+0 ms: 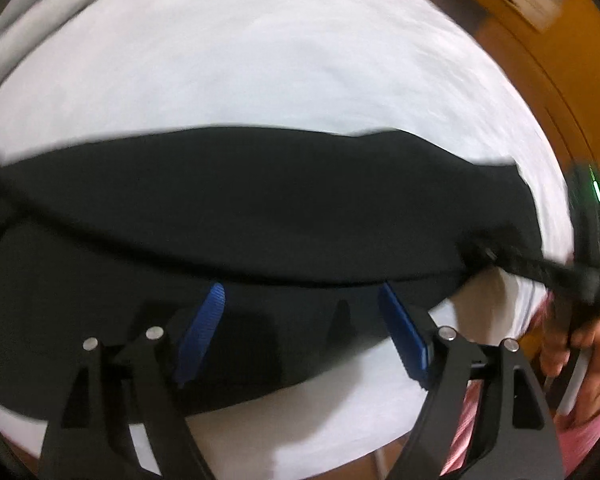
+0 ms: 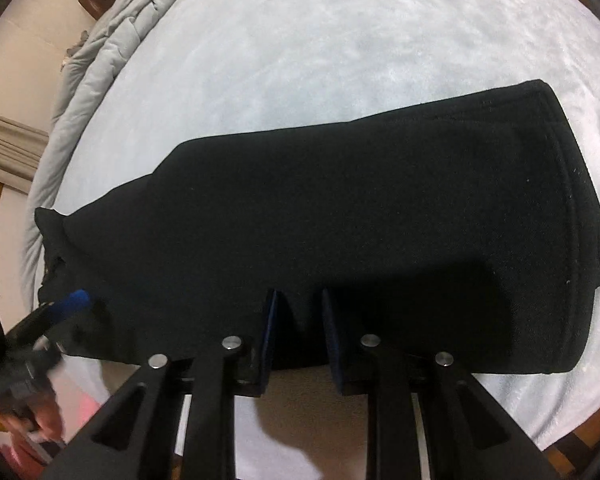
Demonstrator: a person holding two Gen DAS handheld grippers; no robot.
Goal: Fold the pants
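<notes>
Right wrist view shows the pants (image 2: 340, 216) folded lengthwise on the bed (image 2: 340, 40), crosswise folds outstanding; left tongs (image 1: 300, 332) apart and empty, right tongs (image 2: 298, 320) narrowly apart, grip undeterminable.

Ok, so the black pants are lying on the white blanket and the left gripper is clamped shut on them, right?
Not quite. The black pants do lie on the white blanket, but the left gripper is open; the left wrist view shows its blue pads spread wide over the cloth.

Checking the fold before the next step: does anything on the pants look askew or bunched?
Mostly tidy: the black pants lie flat on the white blanket. One end near the left tool is rumpled, with a corner sticking out.
</notes>
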